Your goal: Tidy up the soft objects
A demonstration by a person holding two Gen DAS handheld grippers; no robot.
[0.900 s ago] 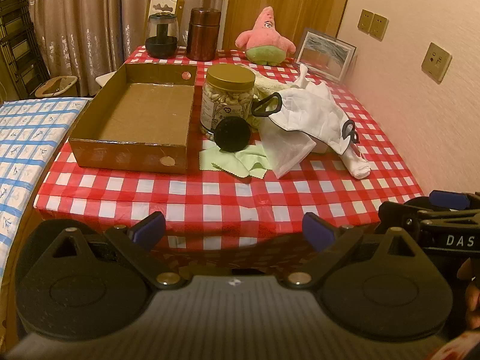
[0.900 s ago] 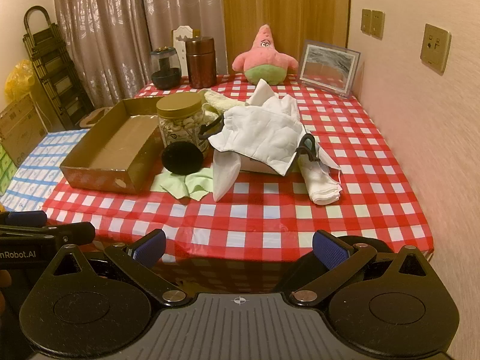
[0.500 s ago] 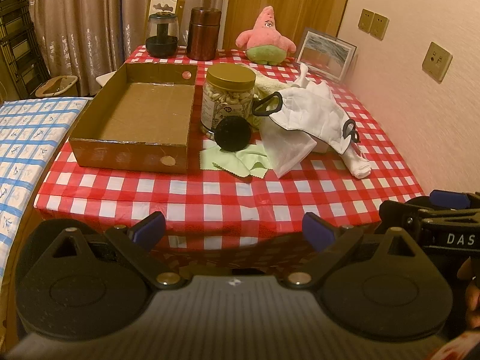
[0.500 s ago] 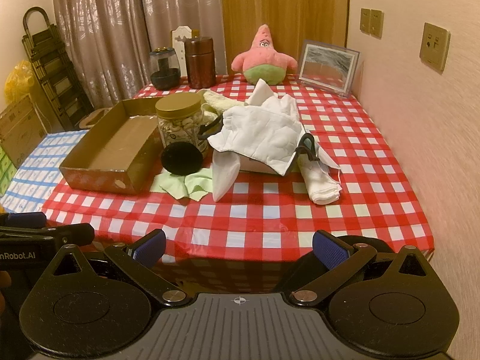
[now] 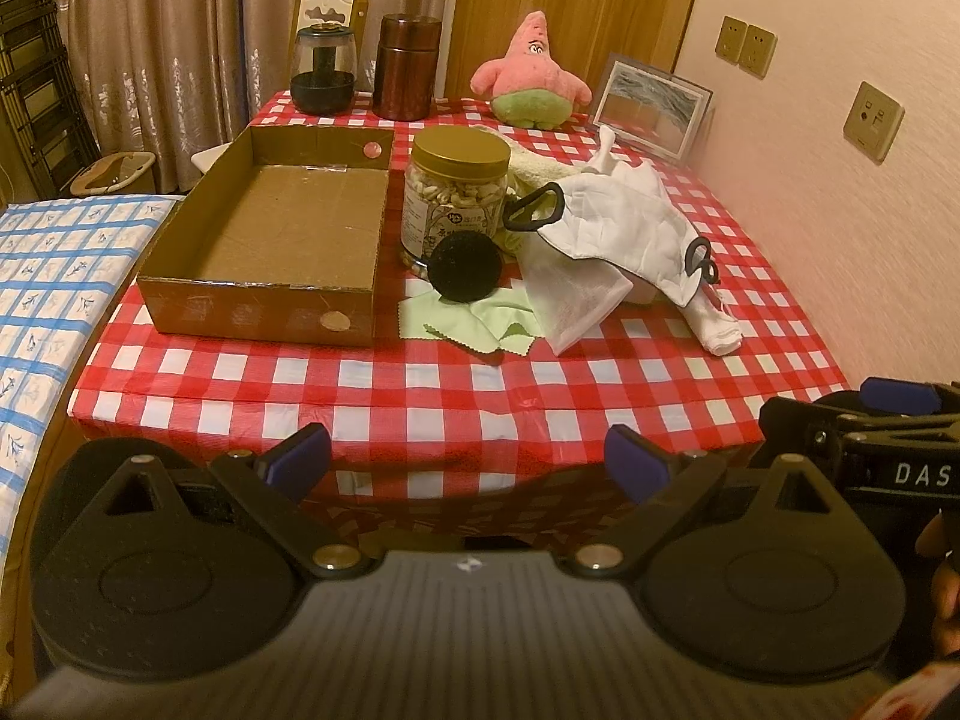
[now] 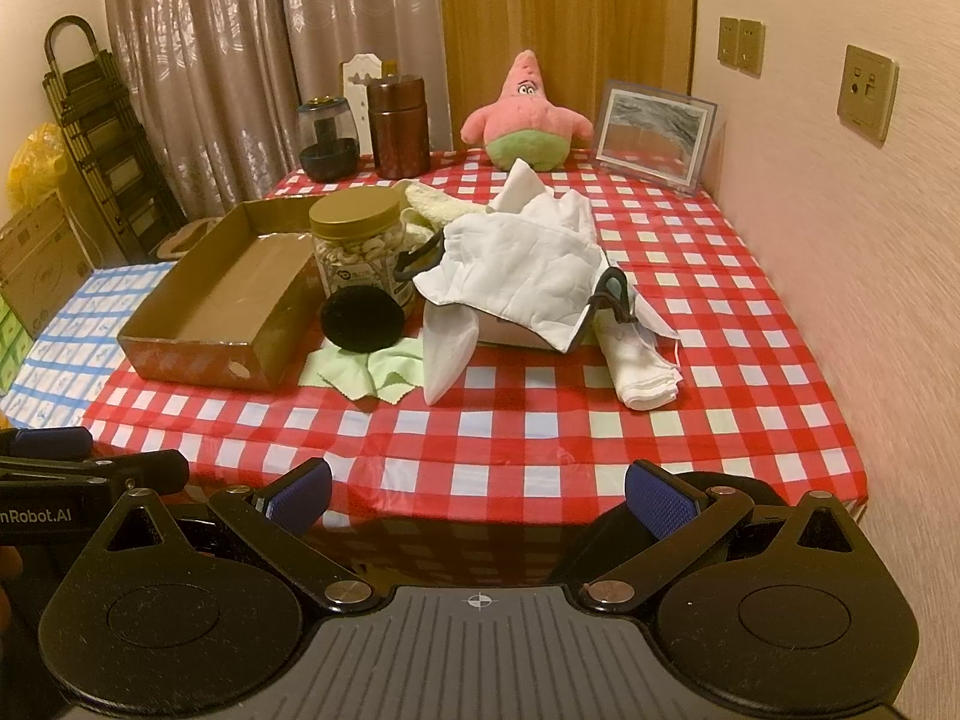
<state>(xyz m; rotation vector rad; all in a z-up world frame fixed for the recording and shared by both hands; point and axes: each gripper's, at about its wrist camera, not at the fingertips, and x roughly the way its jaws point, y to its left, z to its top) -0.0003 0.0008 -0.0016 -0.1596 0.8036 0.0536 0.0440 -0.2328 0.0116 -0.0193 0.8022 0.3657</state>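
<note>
An empty cardboard box (image 5: 282, 240) (image 6: 222, 306) sits on the left of the red checked table. Right of it lie soft things: a black round pad (image 5: 465, 267) (image 6: 362, 321), a green cloth (image 5: 462, 321) (image 6: 366, 369), a white cloth pile (image 5: 612, 222) (image 6: 528, 258), a folded white cloth (image 5: 714, 324) (image 6: 642, 372) and a cream towel (image 6: 432, 204). A pink plush star (image 5: 531, 78) (image 6: 528, 114) sits at the back. My left gripper (image 5: 468, 462) and right gripper (image 6: 480, 489) are both open and empty, held before the table's front edge.
A nut jar (image 5: 459, 192) (image 6: 360, 246) stands between box and cloths. A dark glass jar (image 5: 322, 69), a brown canister (image 5: 405, 66) and a picture frame (image 5: 651, 108) stand at the back. A wall runs along the right; a blue checked surface (image 5: 54, 276) lies left.
Both views have crept slightly; nothing on the table has moved and both grippers stay open.
</note>
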